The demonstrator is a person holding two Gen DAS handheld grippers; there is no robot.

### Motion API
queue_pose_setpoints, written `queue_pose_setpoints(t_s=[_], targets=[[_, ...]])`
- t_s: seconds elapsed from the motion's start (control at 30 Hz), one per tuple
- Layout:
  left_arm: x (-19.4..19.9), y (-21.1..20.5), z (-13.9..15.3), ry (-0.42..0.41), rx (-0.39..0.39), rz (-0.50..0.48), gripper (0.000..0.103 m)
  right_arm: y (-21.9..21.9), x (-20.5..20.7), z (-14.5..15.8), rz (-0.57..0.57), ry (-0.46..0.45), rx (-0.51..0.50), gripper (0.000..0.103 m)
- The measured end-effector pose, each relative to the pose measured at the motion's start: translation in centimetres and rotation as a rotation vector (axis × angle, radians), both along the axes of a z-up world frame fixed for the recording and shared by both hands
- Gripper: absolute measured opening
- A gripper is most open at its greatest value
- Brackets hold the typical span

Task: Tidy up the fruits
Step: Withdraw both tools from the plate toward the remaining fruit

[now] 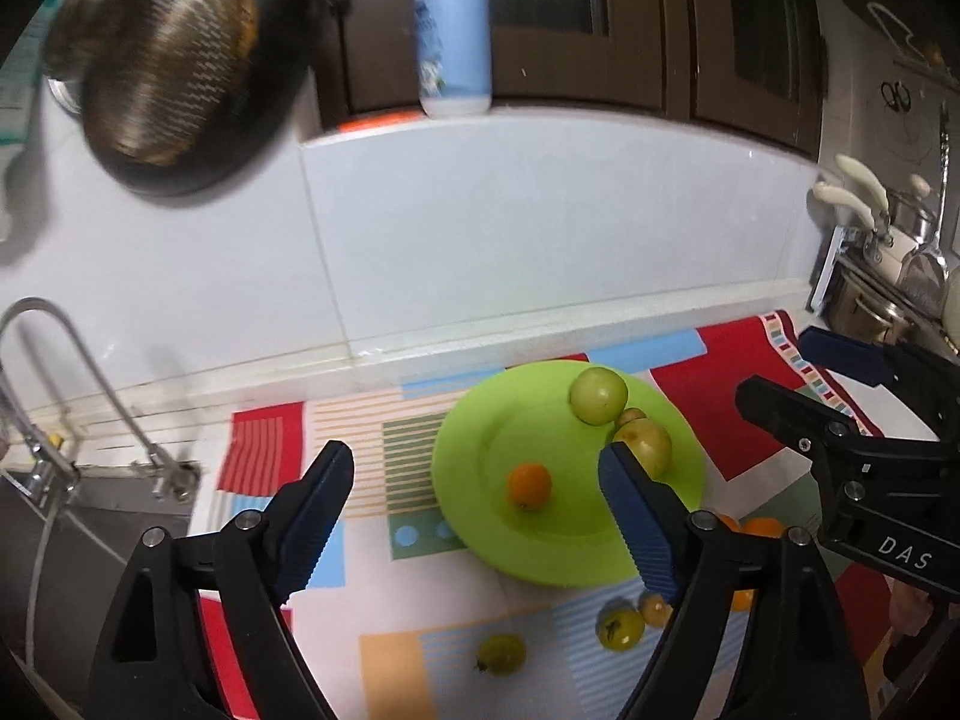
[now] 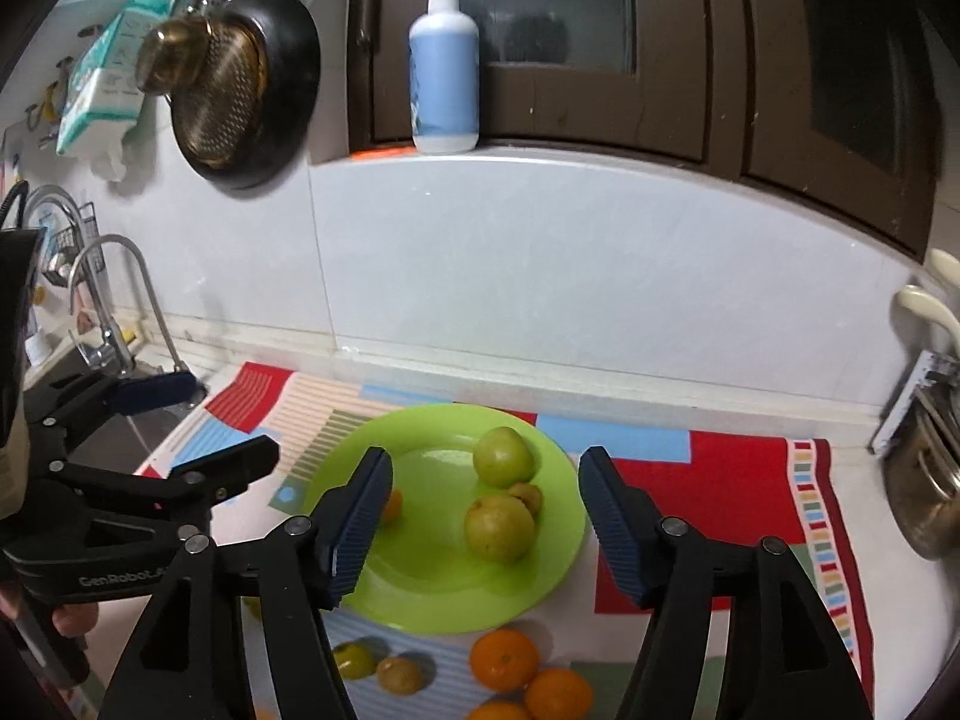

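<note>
Fruits: some already on green plate (image 2: 558,564). Both grippers, left gripper (image 1: 474,516) and right gripper (image 2: 483,516), fingers spread, holding nothing. Next: grab orange (image 2: 504,660) on mat.

Plate (image 2: 540,570): plain lime green, holding two yellow-green fruits (image 2: 503,456) and one orange fruit (image 1: 530,485). Cloth (image 2: 750,492): patchwork of red, pale blue, green and peach blocks with striped panels and a border of small multicoloured rectangles; more orange fruits (image 2: 504,659) on it. Bottle (image 2: 444,84): pale blue body, white pump; gripper pads (image 2: 612,516): dark blue, ribbed, on black frames.
</note>
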State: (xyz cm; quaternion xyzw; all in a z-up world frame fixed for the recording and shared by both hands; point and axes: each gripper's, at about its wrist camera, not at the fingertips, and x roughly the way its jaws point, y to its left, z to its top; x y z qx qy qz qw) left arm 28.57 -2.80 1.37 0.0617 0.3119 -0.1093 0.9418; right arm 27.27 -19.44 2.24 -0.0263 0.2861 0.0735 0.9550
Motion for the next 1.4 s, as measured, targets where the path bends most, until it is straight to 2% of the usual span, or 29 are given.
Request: queue_pose_setpoints(t_s=[0.07, 0.37, 0.87, 1.13, 1.4], targets=[[-1.1, 0.5, 0.3, -0.015, -0.005, 0.013, 0.088, -0.1, -1.0, 0.3, -0.017, -0.012, 0.01, 0.071], [-5.6, 2.5, 0.7, -0.049, -0.009, 0.063, 0.091, 0.3, -5.3, 0.5, -0.111, -0.062, 0.034, 0.078], [-10.4, 3.7, -0.6, -0.098, 0.023, 0.069, 0.091, 0.4, -10.8, -0.7, -0.228, -0.076, 0.044, 0.078], [-11.6, 4.3, -2.5, -0.083, 0.026, 0.046, 0.091, 0.8, -12.6, -2.0, -0.267, -0.062, 0.042, 0.078], [-11.6, 4.3, -5.5, -0.031, 0.046, 0.014, 0.091, 1.5, -12.8, -4.3, -0.267, 0.001, 0.0, 0.078]])
